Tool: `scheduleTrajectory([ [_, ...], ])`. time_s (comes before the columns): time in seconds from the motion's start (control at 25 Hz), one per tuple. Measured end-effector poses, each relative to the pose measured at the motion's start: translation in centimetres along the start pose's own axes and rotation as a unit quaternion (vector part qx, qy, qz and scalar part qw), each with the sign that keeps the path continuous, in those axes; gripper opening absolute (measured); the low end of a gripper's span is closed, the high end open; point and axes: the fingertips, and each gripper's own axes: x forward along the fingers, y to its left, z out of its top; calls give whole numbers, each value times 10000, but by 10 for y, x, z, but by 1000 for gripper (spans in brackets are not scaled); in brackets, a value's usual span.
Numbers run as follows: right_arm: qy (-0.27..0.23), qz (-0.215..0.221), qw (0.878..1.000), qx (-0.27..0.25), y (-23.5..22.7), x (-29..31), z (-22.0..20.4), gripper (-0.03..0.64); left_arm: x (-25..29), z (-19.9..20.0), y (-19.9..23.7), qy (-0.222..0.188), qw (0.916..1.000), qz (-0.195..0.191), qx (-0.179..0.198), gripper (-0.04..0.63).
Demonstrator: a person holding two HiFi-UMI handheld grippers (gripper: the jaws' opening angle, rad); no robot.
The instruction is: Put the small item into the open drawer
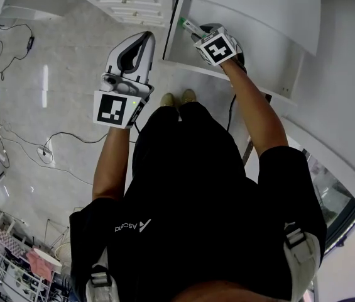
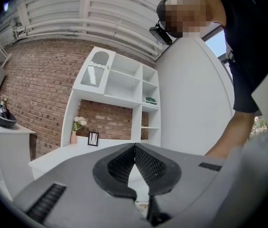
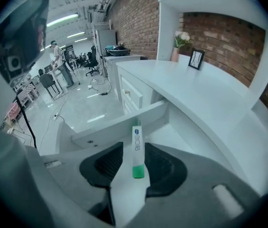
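The small item is a white tube with a green cap (image 3: 138, 151). It lies in the gap of my right gripper (image 3: 134, 147), whose jaws stand apart with a slit showing on the tube's left side. That gripper (image 1: 196, 33) hangs over the open white drawer (image 1: 172, 39), and the tube (image 1: 188, 25) pokes out past its tip. In the right gripper view the drawer's front wall (image 3: 119, 122) sits just beyond the tube. My left gripper (image 1: 144, 39) is held left of the drawer at about the same height. Its pads (image 2: 145, 163) meet at the tip with nothing between them.
A white desk top (image 3: 205, 94) runs right of the drawer, bearing a vase of flowers (image 3: 179, 42) and a small picture frame (image 3: 196, 59). A white drawer unit (image 1: 130, 8) stands left of the open drawer. Cables (image 1: 45, 150) lie across the grey floor. White shelving (image 2: 124, 84) backs the desk.
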Motion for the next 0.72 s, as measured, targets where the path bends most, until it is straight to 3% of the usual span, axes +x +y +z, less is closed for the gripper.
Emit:
scheduleTrajectory([
  [0.16, -376, -76, 9992, 54, 2, -33, 13, 143, 2, 8, -13, -75, 9999, -145, 15, -2],
  [0.36, -1347, -76, 9909, -12, 13, -83, 45, 135, -1, 13, -23, -73, 9996, -250, 59, -2],
  [0.72, -3177, -160, 9478, -218, 51, -199, 100, 51, -3, 42, -47, -238, 9985, -494, 24, -2],
])
